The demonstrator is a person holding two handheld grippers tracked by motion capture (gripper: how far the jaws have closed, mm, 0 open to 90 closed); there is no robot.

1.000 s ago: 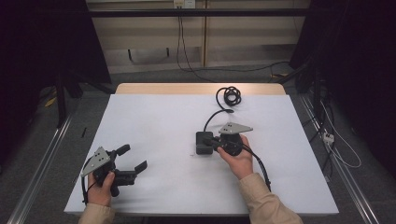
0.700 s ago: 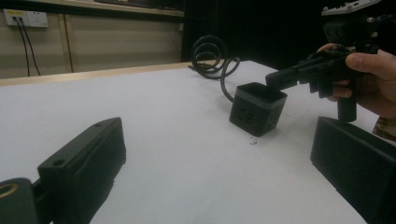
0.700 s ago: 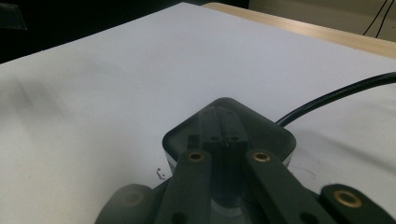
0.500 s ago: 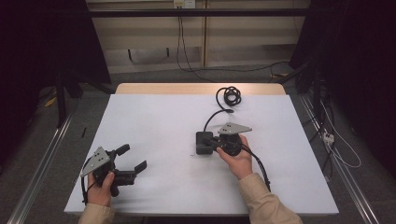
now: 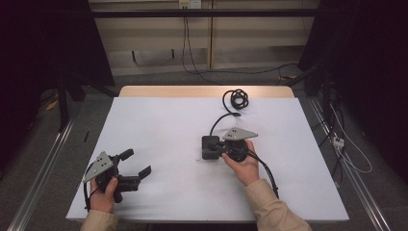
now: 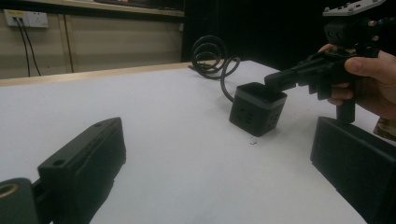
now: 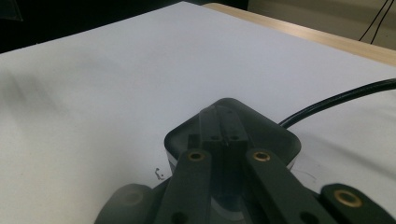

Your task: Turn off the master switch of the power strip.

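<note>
Black cube power socket [image 5: 210, 147] sits mid-surface, the right tool [image 5: 217, 148] pressed together atop it, probably steadying it. The left tool [image 5: 136, 165] rests spread, well apart.

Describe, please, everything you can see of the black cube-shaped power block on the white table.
The power block is a dark cube with rounded corners and a smooth, plastic-looking shell, a lighter grey band under its top and socket holes on one side face. It sits upright on the white table, right of centre. A black cable leaves it and ends in a coil near the far edge. The right gripper reaches over its top, jaws close together; whether they press it I cannot tell.
</note>
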